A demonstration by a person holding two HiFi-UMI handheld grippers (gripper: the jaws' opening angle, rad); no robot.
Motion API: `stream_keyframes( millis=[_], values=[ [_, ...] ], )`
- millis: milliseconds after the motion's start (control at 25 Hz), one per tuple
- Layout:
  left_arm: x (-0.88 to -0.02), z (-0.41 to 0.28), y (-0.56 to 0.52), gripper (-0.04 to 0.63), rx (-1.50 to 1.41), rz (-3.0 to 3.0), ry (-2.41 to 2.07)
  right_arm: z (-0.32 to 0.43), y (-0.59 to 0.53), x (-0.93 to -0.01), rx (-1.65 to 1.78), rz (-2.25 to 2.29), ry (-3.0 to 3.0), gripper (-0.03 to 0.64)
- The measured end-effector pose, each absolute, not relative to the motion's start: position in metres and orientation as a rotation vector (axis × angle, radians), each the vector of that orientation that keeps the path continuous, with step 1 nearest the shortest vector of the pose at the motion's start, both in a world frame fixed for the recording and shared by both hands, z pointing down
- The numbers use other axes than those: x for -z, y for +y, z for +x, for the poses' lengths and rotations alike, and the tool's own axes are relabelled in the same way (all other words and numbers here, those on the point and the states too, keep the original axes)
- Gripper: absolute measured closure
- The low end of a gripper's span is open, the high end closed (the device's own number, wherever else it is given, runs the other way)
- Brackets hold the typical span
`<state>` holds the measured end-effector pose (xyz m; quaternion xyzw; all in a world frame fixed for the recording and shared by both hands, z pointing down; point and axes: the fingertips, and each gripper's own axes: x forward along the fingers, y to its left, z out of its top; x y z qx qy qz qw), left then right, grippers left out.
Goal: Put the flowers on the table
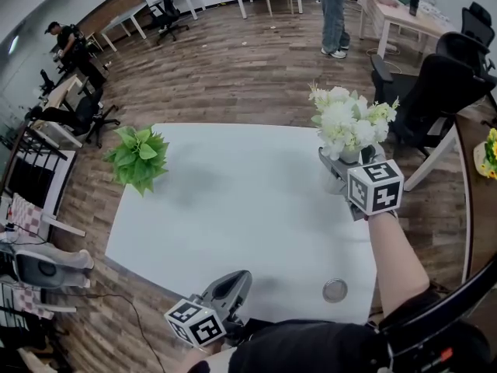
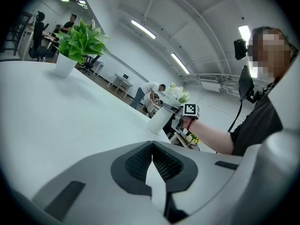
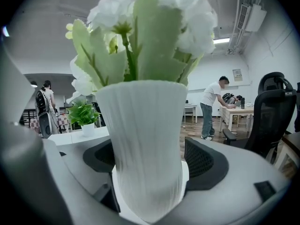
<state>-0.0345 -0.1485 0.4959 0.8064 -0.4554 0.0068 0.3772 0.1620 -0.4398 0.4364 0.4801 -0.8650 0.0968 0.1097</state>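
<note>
White flowers stand upright in a ribbed white vase at the right edge of the white table. My right gripper reaches round the vase from the near side. The vase stands between its jaws, with a narrow strip of table showing between it and the right pad, so the gripper is open. My left gripper rests at the table's near edge, its pads pressed together with nothing between them. The left gripper view shows the vase and right gripper far off.
A green leafy plant in a small white pot stands at the table's left edge. A round metal disc lies near the front right corner. Black office chairs crowd the right side. Yellow flowers sit on a wooden desk at far right.
</note>
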Motion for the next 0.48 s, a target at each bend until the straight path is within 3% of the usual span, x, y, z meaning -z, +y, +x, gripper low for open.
stream_keyframes(
  millis=[480],
  values=[
    [-0.495, -0.040, -0.132, 0.581, -0.005, 2.071, -1.175, 0.178, -0.419, -0.426, -0.349, 1.489, -2.588, 0.196]
  ],
)
